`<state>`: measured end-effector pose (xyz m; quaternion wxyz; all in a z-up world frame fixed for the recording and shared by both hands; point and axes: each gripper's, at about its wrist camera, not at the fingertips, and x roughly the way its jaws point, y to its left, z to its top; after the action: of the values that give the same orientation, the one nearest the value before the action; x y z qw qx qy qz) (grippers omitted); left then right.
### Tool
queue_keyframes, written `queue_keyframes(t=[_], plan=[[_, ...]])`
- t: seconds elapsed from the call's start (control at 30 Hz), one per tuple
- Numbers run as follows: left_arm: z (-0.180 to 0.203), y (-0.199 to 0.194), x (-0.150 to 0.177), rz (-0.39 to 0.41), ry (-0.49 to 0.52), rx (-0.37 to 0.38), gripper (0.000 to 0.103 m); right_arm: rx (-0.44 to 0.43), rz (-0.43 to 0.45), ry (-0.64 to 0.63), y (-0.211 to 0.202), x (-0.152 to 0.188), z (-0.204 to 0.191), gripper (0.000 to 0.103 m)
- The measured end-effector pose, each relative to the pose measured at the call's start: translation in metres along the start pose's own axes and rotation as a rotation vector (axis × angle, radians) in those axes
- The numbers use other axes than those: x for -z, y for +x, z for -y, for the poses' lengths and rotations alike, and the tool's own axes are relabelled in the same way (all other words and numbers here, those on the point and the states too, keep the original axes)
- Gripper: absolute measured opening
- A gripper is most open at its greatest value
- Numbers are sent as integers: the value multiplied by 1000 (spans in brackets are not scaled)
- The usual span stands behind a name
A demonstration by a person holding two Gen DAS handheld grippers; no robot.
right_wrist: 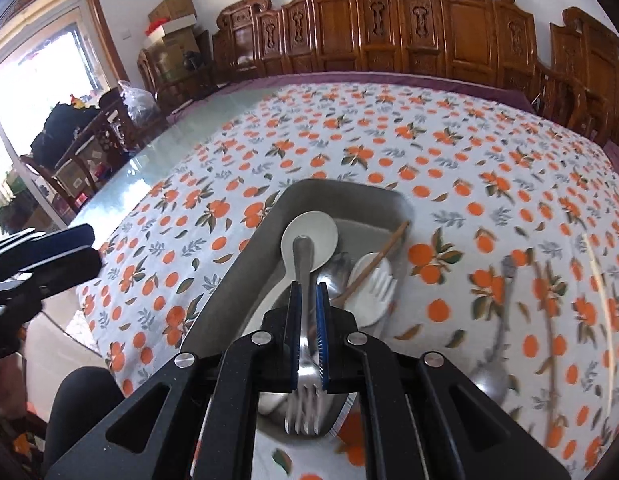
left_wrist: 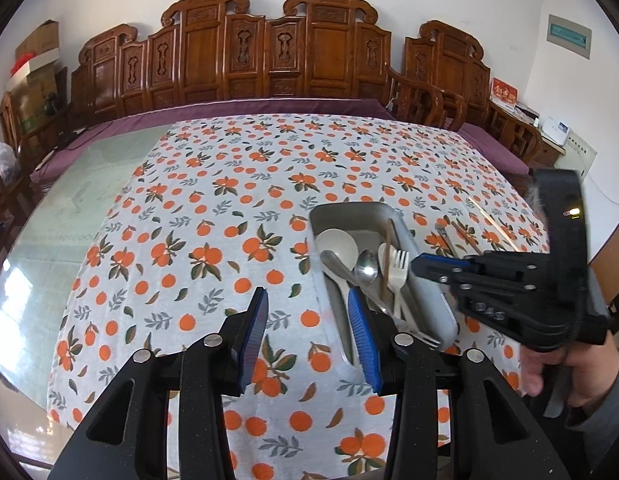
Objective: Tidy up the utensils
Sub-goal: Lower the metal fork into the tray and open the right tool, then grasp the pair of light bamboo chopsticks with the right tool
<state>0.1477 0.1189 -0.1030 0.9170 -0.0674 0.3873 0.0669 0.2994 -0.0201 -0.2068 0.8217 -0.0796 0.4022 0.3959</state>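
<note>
A metal tray (left_wrist: 429, 300) (right_wrist: 237, 264) sits on the orange-print cloth. In it lie a white spoon (left_wrist: 337, 244) (right_wrist: 323, 236), a metal spoon (left_wrist: 367, 266), a white fork (left_wrist: 397, 278) (right_wrist: 375, 292), a brown chopstick (left_wrist: 389, 248) and a metal fork (left_wrist: 335, 266) (right_wrist: 303, 256) set diagonally. My right gripper (right_wrist: 308, 285) (left_wrist: 416, 265) hovers over the tray, shut to a narrow slit. The metal fork shows through that slit from below. My left gripper (left_wrist: 308, 292) is open and empty over the cloth, its right finger beside the tray's left wall.
Right of the tray, loose chopsticks (left_wrist: 465, 236) (right_wrist: 549, 320) and a metal spoon (right_wrist: 489, 384) lie on the cloth. Bare glass tabletop (left_wrist: 69, 208) lies to the left. A carved wooden bench (left_wrist: 269, 60) runs along the back. A person's hand (left_wrist: 549, 368) holds the right gripper.
</note>
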Motion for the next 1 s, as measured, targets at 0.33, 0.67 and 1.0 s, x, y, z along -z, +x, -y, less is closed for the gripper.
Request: queue_keyframes(t=[0.33,0.67,1.0], plan=[[42,3,-4,9,42,38,61,46,54,-43,-68,19,43,9],[92,10,-9,12,81,62,79,159,71,17,-116,50,134,9],[138,37,-15,-26,140,76,79,236,76,129,-125,76,211,9]])
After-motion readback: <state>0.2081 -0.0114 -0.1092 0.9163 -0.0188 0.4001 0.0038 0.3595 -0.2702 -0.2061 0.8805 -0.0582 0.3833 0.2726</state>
